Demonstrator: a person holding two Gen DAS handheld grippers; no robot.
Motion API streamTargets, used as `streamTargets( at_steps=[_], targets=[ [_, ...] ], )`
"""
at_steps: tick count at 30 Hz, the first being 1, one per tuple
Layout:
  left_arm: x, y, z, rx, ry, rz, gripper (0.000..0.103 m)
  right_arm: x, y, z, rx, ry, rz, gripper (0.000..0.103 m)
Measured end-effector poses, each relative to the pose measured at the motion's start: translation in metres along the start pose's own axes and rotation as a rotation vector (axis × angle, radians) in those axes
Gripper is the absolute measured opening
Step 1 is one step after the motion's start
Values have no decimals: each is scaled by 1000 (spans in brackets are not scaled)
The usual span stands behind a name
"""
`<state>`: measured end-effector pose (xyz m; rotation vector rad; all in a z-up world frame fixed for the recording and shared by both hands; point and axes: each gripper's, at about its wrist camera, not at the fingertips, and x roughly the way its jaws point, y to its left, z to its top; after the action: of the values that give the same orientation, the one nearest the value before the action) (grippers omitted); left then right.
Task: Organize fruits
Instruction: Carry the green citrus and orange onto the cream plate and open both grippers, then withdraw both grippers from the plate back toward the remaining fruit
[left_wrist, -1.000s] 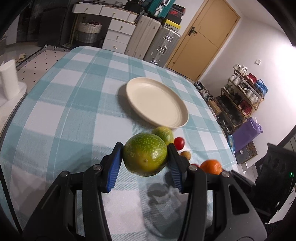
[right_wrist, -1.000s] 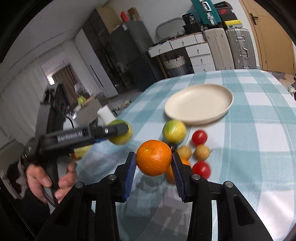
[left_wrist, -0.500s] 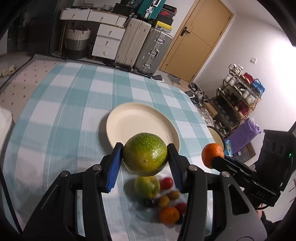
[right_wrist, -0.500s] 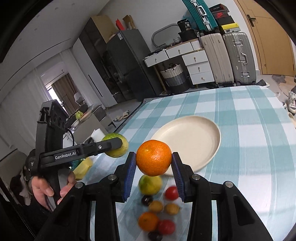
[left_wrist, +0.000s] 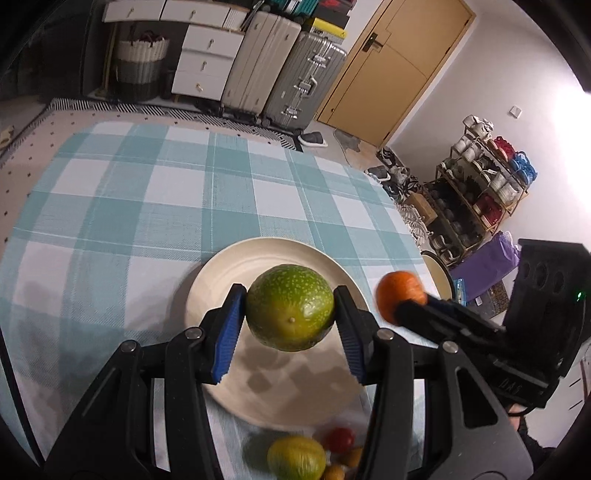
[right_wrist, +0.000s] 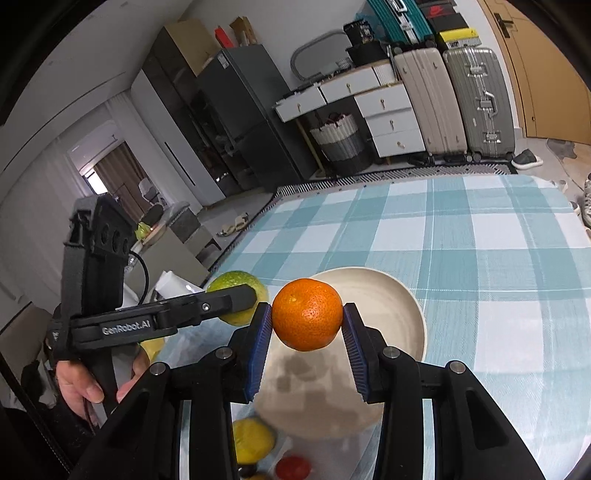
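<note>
The left gripper (left_wrist: 290, 317) clamps a speckled green fruit (left_wrist: 290, 308) above the cream plate (left_wrist: 221, 280), angled down toward it. Beside it, the right gripper (right_wrist: 307, 325) pinches an orange (right_wrist: 307, 319) over the same plate's near edge, also tilted downward. A hand (right_wrist: 79, 387) grips the left tool's handle, left of the plate. Nearer than the plate lie a yellow-green fruit (left_wrist: 295, 458) and a red one (left_wrist: 340, 439), perhaps a tomato; blur hides detail.

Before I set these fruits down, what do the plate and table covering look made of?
The plate looks like glazed ceramic, possibly melamine: cream, smooth, faint sheen, raised rim. The table covering looks like woven fabric: matte teal-and-white check with visible weave texture.
</note>
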<state>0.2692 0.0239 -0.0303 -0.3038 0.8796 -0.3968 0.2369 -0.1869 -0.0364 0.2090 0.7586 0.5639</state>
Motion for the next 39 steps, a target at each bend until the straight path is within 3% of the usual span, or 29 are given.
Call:
streamTargets(
  at_steps=[11, 23, 25, 28, 31, 39],
  targets=[
    [69, 14, 22, -26, 85, 13, 46, 63, -36, 4, 8, 98, -73, 40],
    [111, 19, 21, -45, 147, -10, 46, 92, -46, -5, -16, 150, -124, 41],
    [112, 20, 21, -56, 147, -6, 46, 93, -48, -6, -8, 152, -115, 43],
    [105, 17, 23, -39, 130, -12, 47, 85, -47, -5, -12, 121, -110, 61],
    [95, 10, 25, -20, 111, -10, 47, 73, -43, -4, -27, 88, -129, 69],
    [53, -2, 19, 16, 40, 38, 53, 28, -31, -5, -36, 6, -148, 71]
  ],
)
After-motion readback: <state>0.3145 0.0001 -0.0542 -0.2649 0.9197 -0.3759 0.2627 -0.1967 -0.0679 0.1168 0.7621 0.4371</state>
